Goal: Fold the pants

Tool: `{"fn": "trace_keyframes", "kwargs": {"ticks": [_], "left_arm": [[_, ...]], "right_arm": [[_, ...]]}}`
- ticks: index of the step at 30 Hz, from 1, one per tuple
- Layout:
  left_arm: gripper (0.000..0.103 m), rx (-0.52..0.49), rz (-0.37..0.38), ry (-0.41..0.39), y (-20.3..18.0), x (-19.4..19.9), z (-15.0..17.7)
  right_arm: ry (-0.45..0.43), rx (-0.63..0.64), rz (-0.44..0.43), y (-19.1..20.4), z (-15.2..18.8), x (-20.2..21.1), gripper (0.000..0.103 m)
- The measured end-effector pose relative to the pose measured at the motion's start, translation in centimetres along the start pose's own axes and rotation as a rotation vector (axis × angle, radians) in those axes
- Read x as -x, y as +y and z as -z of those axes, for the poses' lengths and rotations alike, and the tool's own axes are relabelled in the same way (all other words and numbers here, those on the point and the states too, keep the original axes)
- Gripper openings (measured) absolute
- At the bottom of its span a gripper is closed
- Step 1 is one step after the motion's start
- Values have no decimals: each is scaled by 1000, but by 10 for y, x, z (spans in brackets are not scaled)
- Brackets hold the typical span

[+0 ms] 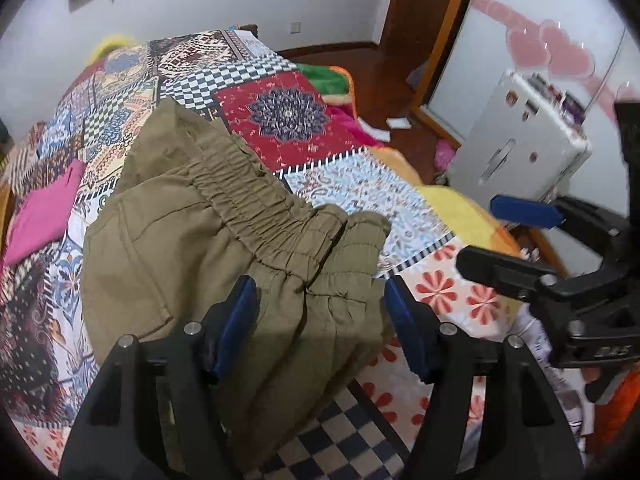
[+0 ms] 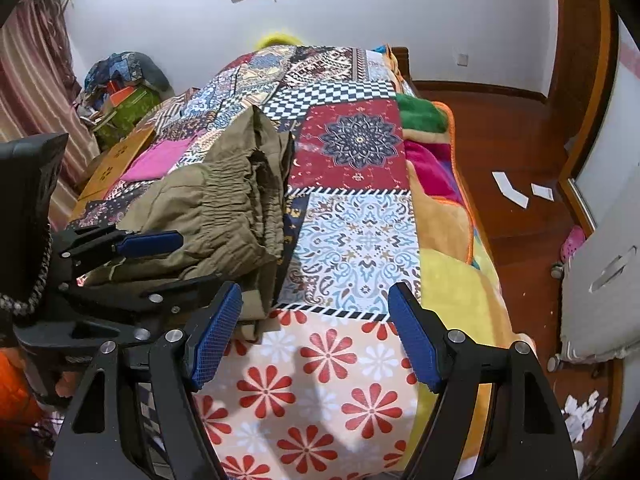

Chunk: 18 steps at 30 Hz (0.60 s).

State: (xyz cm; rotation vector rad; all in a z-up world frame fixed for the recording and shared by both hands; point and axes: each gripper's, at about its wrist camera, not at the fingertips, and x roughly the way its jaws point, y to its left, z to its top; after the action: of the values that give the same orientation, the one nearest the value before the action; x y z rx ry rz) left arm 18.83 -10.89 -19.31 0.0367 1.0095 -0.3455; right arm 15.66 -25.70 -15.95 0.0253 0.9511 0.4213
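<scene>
Left wrist view: olive pants lie folded near the bed's near edge, waistband bunched. Left gripper straddles the fabric, jaws wide, pads clear. Right gripper wide, empty, over the quilt. Best lift straight off without snagging, then smooth the waistband.

Both wrist views close, angled down – share pants, bedspread.

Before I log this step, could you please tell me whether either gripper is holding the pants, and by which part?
Nothing is held. The left gripper stands open around the olive pants, pads clear of the fabric; the right gripper is open over the bedspread.
</scene>
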Motion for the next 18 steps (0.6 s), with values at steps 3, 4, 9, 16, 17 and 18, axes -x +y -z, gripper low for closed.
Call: {"fn": "trace_keyframes", "kwargs": {"ticks": [3,4,9,16,17,18], "left_arm": [[68,26,27,-45,9,21,3],[71,45,33,-61,16,28,4],[72,115,-62,-97,63,49,7],[73,275,-183,-63,153,40,13],[73,291,-192,-51,163,34,14],[73,311,-195,-36,174,28,14]], "right_arm": [[-13,3,-1,6,-3,3,73],[-15,2,-4,8,-4,4,73],[-7,12,-14,25,-5,-4,73],[57,44,-27,49,-5,-33,73],[71,51,-25,52,-5,-38,73],[82,56,-24,55,-4,-42,73]]}}
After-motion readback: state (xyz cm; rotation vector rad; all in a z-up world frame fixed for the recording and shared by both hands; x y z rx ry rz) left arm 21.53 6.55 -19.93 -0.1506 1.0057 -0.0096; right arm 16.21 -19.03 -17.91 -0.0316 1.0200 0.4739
